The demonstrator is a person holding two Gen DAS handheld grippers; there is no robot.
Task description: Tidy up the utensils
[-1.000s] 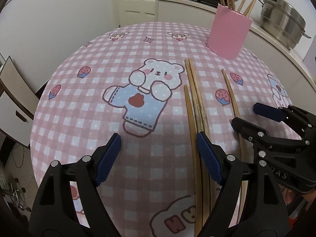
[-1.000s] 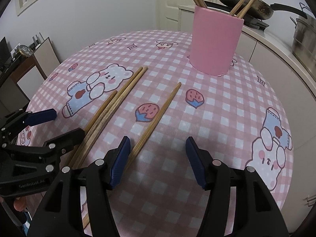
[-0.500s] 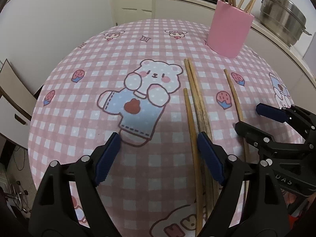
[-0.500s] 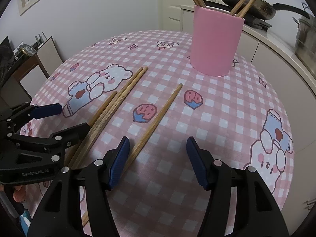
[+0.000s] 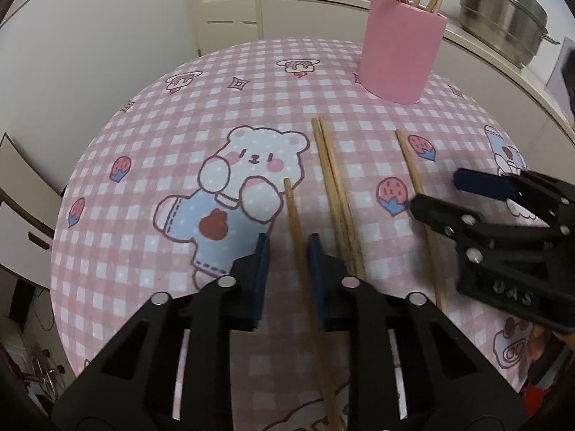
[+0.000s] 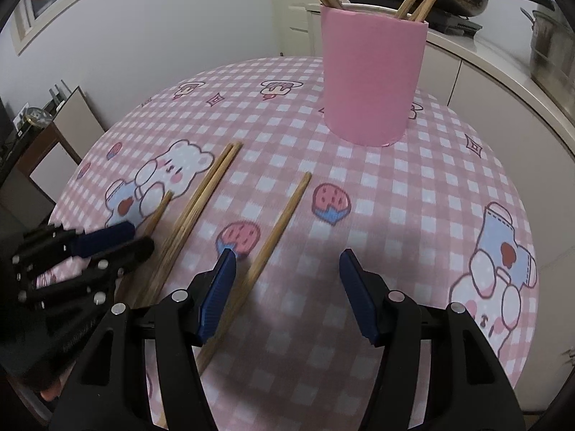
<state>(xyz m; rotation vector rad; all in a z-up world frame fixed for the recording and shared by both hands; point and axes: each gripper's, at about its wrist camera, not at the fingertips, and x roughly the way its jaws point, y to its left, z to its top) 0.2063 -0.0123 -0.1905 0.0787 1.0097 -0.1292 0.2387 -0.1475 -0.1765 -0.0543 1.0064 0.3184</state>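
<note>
Chopsticks point(image 5: 337, 194) are partly sorted: several are stood in the pink cup point(image 5: 399, 46), four are left on the tablecloth point(image 5: 151, 143). The left gripper point(image 5: 287, 251) has just been closing around one, with gaps visible; the right gripper point(image 6: 287, 273) is held open.

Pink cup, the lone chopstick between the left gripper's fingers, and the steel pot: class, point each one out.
Pink cup point(image 6: 372, 79): right wrist view, middle of its side wall.
Lone chopstick point(image 5: 294, 215): left wrist view, shaft just ahead of the fingers.
Steel pot point(image 5: 503, 7): left wrist view, its side on the counter.
</note>
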